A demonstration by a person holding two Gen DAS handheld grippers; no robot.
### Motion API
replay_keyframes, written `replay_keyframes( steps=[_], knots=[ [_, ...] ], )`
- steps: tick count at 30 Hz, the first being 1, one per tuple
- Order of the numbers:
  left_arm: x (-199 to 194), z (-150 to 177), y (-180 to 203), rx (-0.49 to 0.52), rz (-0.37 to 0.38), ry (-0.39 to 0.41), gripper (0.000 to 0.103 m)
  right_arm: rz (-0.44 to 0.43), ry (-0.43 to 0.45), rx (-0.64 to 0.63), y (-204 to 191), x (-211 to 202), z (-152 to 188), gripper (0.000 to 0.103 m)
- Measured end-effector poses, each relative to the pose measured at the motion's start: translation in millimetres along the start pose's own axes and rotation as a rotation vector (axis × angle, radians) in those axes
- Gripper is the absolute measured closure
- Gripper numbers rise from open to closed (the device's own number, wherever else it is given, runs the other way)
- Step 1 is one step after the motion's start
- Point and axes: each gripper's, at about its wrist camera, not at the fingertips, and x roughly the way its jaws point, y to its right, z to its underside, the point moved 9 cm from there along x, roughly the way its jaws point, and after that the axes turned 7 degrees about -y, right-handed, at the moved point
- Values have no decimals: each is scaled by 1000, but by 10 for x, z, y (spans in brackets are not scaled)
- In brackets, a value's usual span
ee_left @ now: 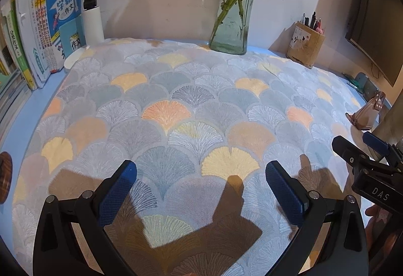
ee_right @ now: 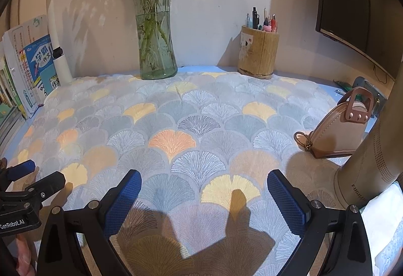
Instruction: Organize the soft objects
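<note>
Both tools, left tool (ee_left: 201, 190) and right tool (ee_right: 204, 197), gape, seemingly above patterned cloth (ee_right: 176, 124).

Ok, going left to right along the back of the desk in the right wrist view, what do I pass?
Books → white lamp stem → glass vase → wooden pen holder → dark monitor.
</note>
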Motion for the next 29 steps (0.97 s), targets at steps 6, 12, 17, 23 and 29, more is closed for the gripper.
replay_keyframes(
  steps=[6, 12, 17, 23, 29],
  knots=[
    [6, 4, 4, 0, 4, -3, 1, 0, -7, 3, 4, 12, 7, 3],
    [18, 19, 25, 6, 12, -14, 1, -2, -12, 5, 9, 21, 17, 3],
    [18, 20, 32, 6, 15, -16, 1, -4, -15, 12, 10, 28, 21, 3],
    [4, -12, -36, -14, -11, 7, 1, -4, -16, 9, 14, 30, 22, 3],
    [-62, -66, -224, -110, 59, 54, 1, -4, -17, 9, 13, 29, 22, 3]
  ],
)
